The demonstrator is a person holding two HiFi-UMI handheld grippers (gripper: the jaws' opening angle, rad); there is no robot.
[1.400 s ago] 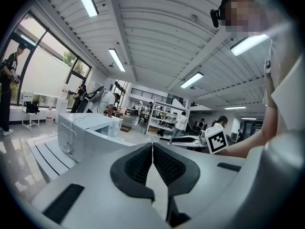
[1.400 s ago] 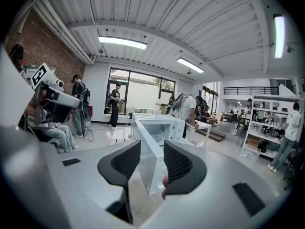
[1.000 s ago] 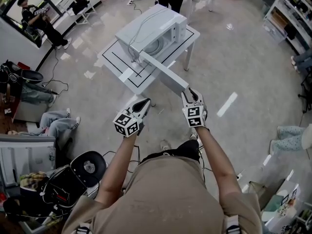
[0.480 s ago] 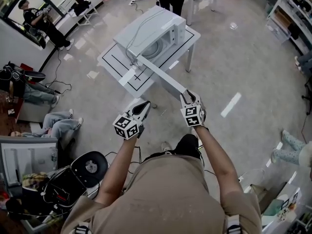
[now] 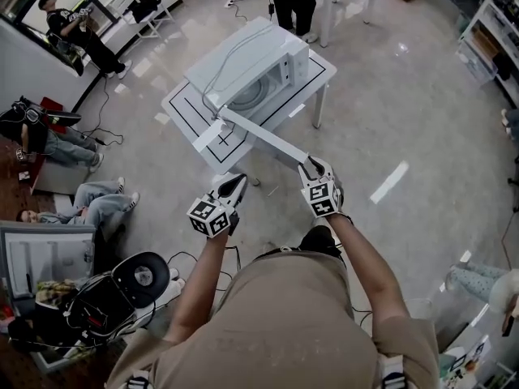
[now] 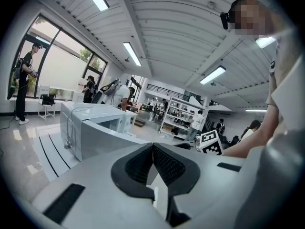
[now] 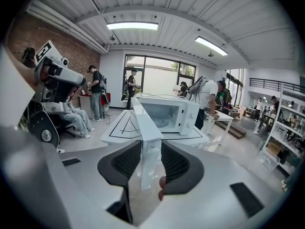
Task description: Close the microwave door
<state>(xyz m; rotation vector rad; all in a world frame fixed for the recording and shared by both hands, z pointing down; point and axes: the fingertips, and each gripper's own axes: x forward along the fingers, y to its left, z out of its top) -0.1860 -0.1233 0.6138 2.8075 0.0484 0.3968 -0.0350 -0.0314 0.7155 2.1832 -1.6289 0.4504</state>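
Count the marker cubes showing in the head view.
2. The left cube rides on the left claw, which is shut and empty. The right cube rides on the right claw, clamped on the open microwave door at its free edge. None appears hidden.

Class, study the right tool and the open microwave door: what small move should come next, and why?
Probably swing the right tool toward the open front of the microwave, carrying the door round on its hinge: its jaws clamp the door's free edge, and the door stands wide open, cavity exposed.
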